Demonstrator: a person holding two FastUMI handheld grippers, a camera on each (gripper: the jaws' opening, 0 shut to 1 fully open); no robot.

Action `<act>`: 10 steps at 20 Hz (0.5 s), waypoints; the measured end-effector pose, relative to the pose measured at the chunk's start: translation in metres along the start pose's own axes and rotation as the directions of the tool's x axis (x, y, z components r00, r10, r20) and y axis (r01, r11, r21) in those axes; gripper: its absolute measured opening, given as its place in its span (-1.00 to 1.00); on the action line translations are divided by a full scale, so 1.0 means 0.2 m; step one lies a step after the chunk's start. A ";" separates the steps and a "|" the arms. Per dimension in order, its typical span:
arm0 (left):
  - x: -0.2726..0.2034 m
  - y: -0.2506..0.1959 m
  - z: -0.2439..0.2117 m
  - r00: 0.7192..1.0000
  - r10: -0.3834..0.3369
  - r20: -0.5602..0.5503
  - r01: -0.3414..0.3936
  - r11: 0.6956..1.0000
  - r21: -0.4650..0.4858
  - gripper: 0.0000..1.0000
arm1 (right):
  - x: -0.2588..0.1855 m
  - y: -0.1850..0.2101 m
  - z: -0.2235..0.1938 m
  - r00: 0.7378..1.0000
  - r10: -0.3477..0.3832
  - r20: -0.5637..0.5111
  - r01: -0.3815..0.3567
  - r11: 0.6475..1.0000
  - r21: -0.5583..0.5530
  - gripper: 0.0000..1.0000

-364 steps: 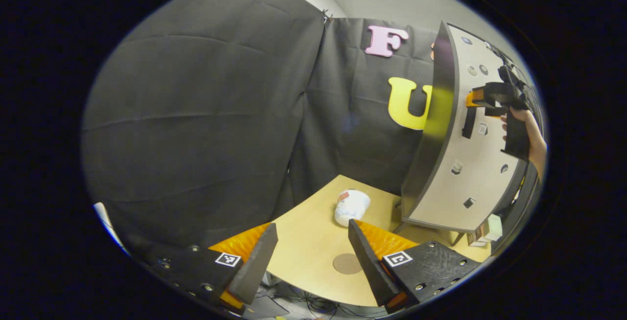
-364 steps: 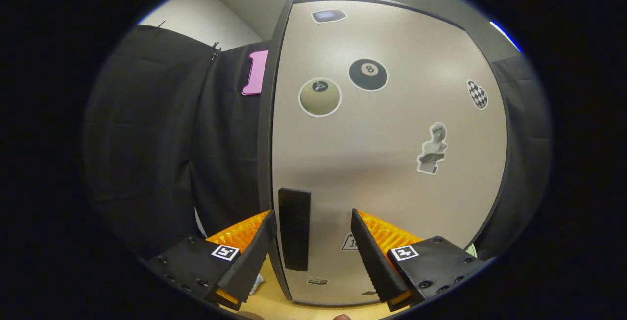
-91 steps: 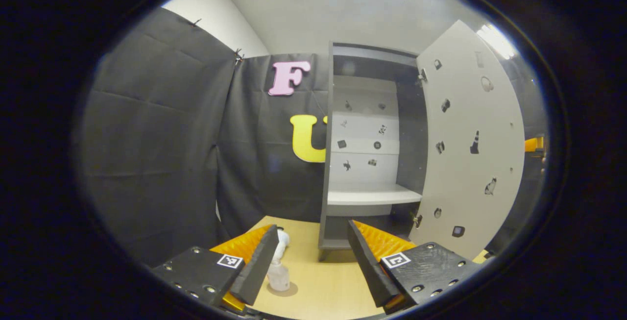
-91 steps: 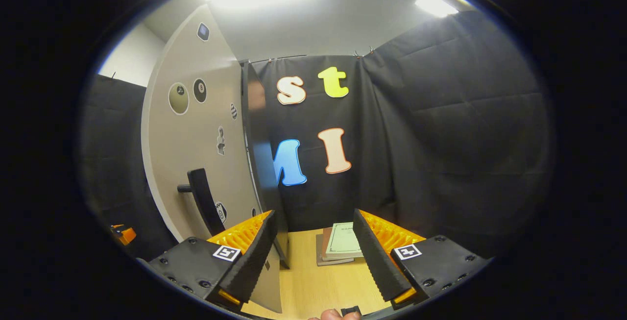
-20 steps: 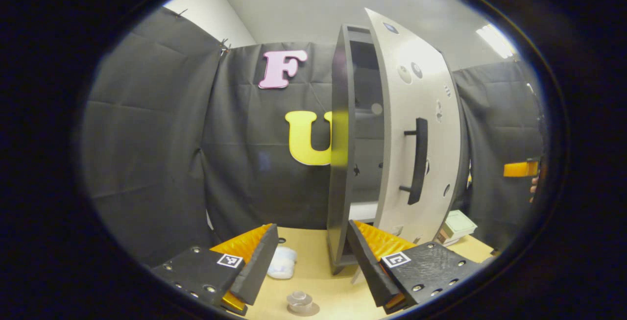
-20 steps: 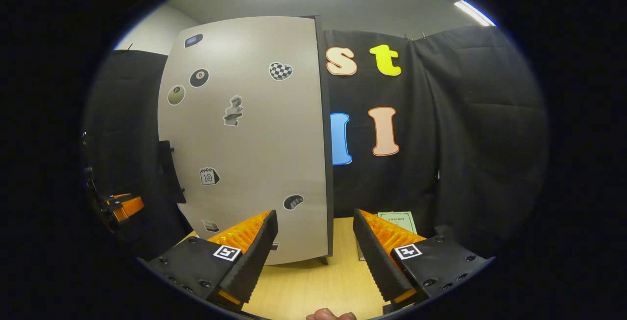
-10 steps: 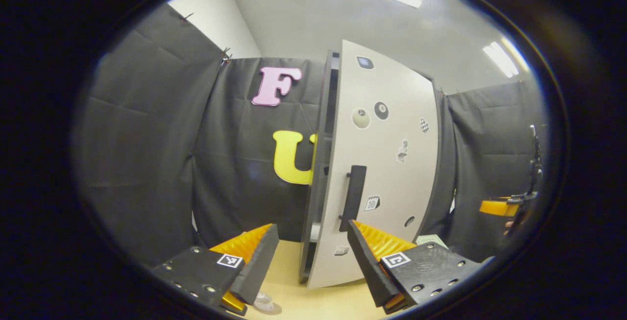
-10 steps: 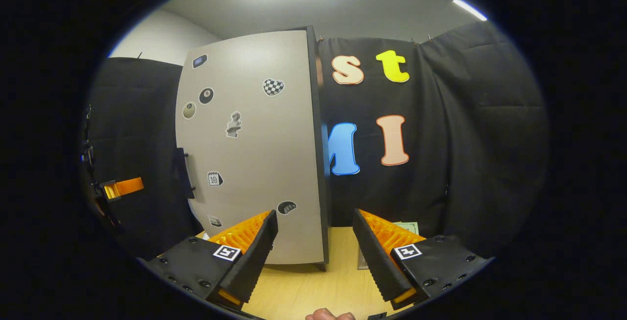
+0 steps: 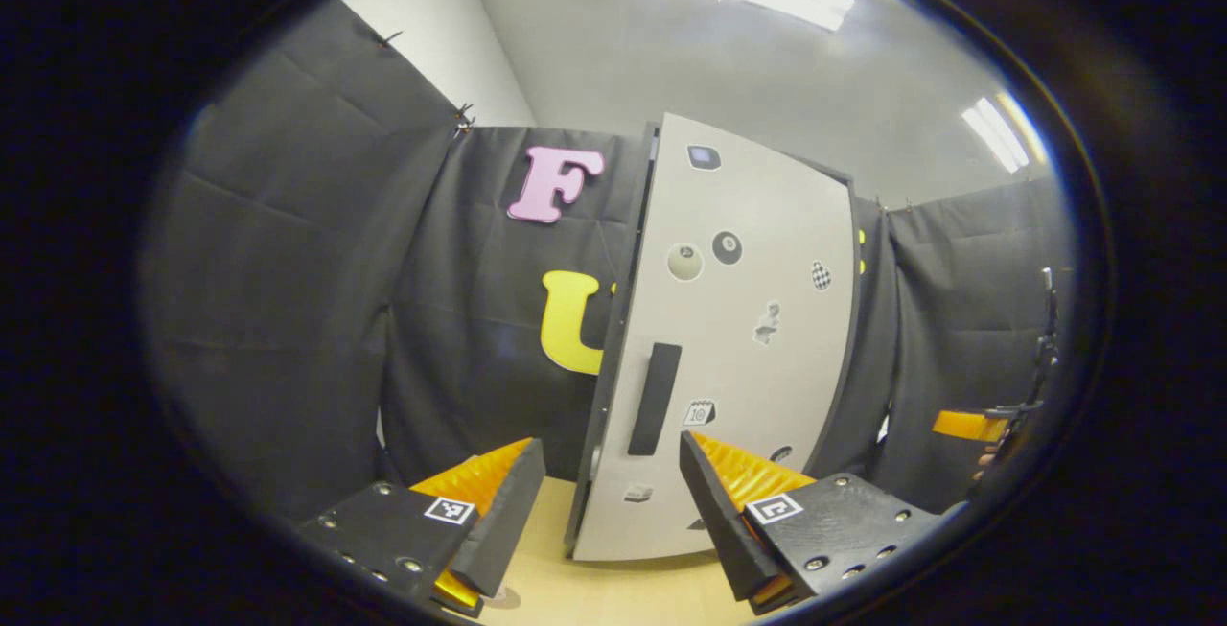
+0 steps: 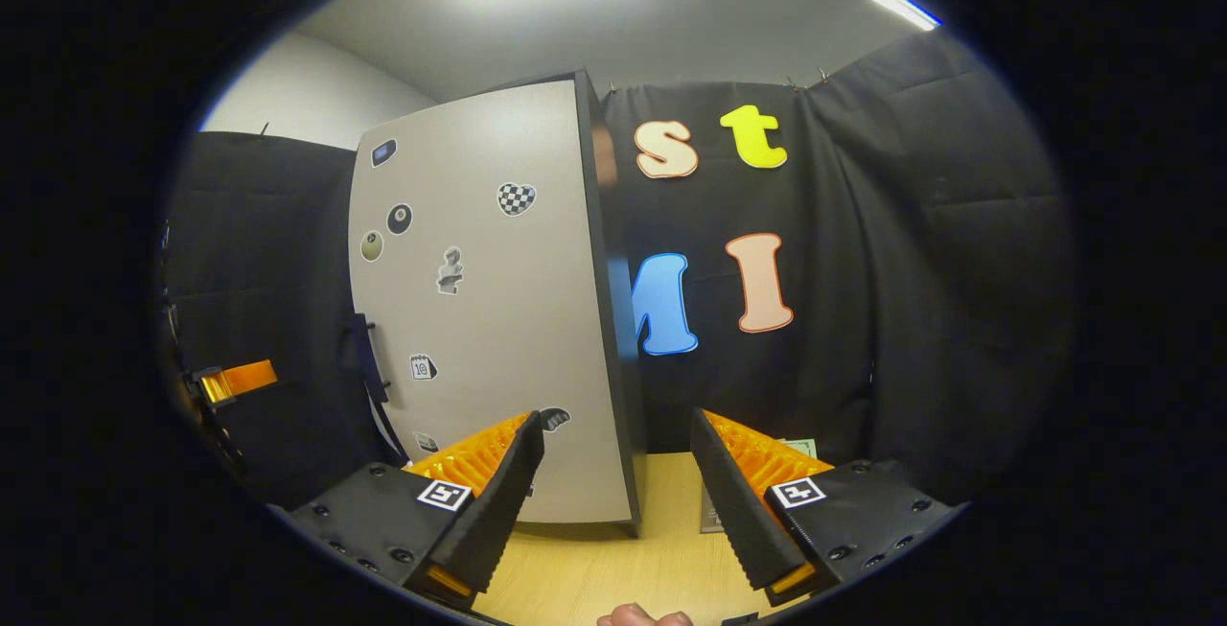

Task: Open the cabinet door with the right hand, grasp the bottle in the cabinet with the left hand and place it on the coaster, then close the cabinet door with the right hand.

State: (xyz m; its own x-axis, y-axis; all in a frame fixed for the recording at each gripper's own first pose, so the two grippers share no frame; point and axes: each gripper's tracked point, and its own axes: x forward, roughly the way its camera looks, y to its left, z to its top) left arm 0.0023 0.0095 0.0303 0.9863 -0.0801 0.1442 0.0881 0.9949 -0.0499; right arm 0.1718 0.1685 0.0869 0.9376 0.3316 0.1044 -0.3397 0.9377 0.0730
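Swung nearly shut since a second ago, cabinet door (image 9: 738, 338) carries an 8-ball sticker (image 9: 727, 247); both grippers gape empty.

The cabinet door (image 9: 738, 338) carries stickers, two of them legible. A black billiard-ball sticker (image 9: 727, 247) near the top of the door bears the number 8, and a calendar-page sticker (image 9: 699, 412) just right of the door's handle (image 9: 655, 399) bears the number 10; the same calendar sticker (image 10: 421, 367) reads 10 in the right gripper view. The other stickers on the door are too small to read.
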 end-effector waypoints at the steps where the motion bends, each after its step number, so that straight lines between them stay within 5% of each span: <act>1: 0.00 0.00 -0.02 1.000 -0.004 -0.010 0.004 1.000 0.006 0.70 | 0.00 0.01 -0.01 1.000 0.003 -0.006 -0.003 1.000 -0.009 0.95; 10: 0.05 -0.05 -0.03 0.996 -0.092 -0.012 0.092 0.995 0.035 0.73 | 0.11 0.06 -0.01 0.999 -0.034 -0.007 0.034 0.999 -0.002 0.96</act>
State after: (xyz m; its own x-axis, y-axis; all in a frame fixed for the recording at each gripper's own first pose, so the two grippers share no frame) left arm 0.0121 -0.0020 0.0254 0.9755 -0.1721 0.1367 0.1739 0.9848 -0.0013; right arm 0.1896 0.1867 0.0875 0.9490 0.3005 0.0952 -0.3078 0.9485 0.0745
